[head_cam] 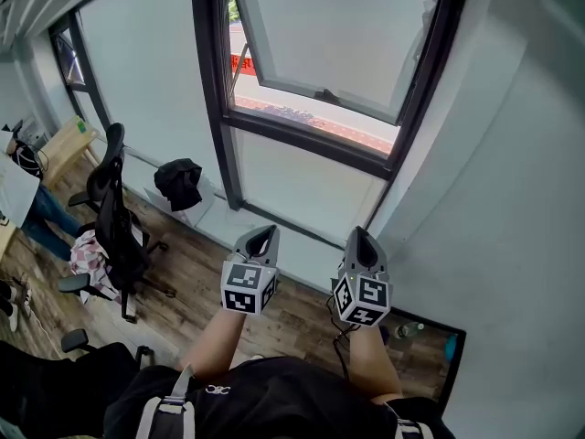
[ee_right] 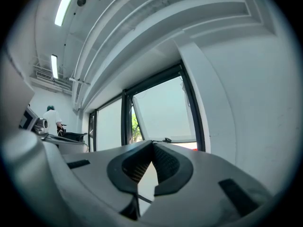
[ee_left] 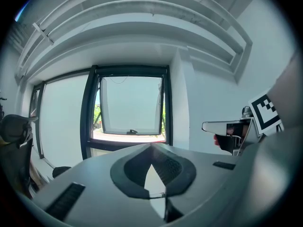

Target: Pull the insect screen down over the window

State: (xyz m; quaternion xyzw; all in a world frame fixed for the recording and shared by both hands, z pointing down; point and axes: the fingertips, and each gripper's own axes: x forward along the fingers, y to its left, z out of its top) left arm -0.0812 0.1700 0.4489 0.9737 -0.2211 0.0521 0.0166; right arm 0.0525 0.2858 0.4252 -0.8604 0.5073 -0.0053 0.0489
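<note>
Head view: the left gripper [head_cam: 263,236] and right gripper [head_cam: 359,236] hung low before the window [head_cam: 320,62], both with jaws pressed together on nothing. No insect screen crossed the opening; it was probably rolled up at the frame's top. A wooden floor [head_cam: 192,282], an office chair [head_cam: 114,218] and a white wall [head_cam: 512,199] surrounded them.

Left gripper view: a thin cord [ee_left: 120,81] looped up there, the likeliest hold, since mesh is light, limp and easily torn.

Right gripper view: closed, empty jaws under a ceiling light [ee_right: 62,6].

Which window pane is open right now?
The upper pane straight ahead, swung outward at its bottom edge; the large left pane and the lower pane are shut.
</note>
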